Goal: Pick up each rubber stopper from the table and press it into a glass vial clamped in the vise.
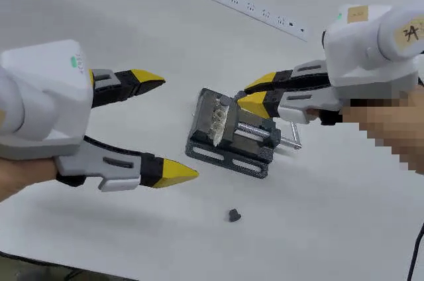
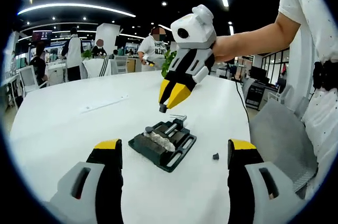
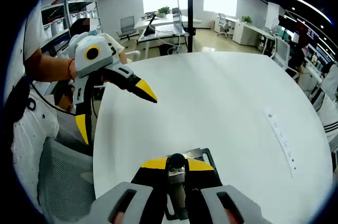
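**Head view.** A dark metal vise stands at frame centre on the white bench, with clear glass vials clamped in a row. The right claw enters from the right, pinched shut on a small dark rubber stopper close over the vials. The left claw, at the left of the frame, is spread wide and grips nothing. A second dark rubber stopper lies at lower centre, apart from the vise. A white power strip lies well apart, at upper centre.

**Left gripper view.** The held stopper hangs above the vise, not touching it.

**Right gripper view.** The stopper sits between the yellow tips with the vise beneath. I cannot tell which vial mouth it is over.

**Assessment.** The step in hand is seating. Descend straight and square onto an open mouth, and press gently, since glass is likely brittle. The vise screw handle juts out under the right claw. Elsewhere there is open bench all round.
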Demonstrator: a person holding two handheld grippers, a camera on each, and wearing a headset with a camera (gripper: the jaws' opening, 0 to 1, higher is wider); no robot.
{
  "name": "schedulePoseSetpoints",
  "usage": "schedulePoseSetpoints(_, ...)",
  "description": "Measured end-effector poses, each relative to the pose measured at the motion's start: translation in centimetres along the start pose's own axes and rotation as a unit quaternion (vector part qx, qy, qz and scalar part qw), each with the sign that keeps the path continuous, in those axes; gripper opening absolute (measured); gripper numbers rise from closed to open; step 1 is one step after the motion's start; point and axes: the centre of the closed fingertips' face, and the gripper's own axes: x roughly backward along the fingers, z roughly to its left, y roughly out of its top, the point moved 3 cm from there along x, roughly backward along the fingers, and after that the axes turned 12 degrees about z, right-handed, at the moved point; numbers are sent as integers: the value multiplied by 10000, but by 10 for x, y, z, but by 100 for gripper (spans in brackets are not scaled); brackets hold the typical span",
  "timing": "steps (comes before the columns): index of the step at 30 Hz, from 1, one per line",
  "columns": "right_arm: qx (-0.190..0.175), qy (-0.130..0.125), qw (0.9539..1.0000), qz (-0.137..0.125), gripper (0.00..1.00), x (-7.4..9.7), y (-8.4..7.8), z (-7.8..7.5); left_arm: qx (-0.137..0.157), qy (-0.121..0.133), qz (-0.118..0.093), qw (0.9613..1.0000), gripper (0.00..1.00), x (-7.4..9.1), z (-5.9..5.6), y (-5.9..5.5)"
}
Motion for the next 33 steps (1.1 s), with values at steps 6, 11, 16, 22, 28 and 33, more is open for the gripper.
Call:
schedulePoseSetpoints(6, -34, -37, 9997, 224, 6, -15, -3, -7, -10, -71, -51, 10000, 92, -2, 3, -3)
schedulePoseSetpoints(11, -92, -43, 9992, 382, 6, -27, -6, -10, -6, -168, -70, 9998, 98, -5, 2, -7)
schedulePoseSetpoints(16, -55, -45, 9985, 550, 6, -38, -10, -11, -7, -224, -60, 9997, 99, -7, 0, -11)
schedulePoseSetpoints(22, -2, -40, 9974, 718, 6, -47, -14, -11, 56, -258, -97, 9996, 98, -7, 0, -14)
schedulePoseSetpoints(28, -5, -86, 9965, 828, 6, -52, -18, -11, 76, -286, -120, 9995, 97, -7, 0, -15)
schedulePoseSetpoints(33, 33, -54, 9959, 901, 6, -57, -20, -9, 96, -307, -139, 9994, 97, -7, 0, -16)
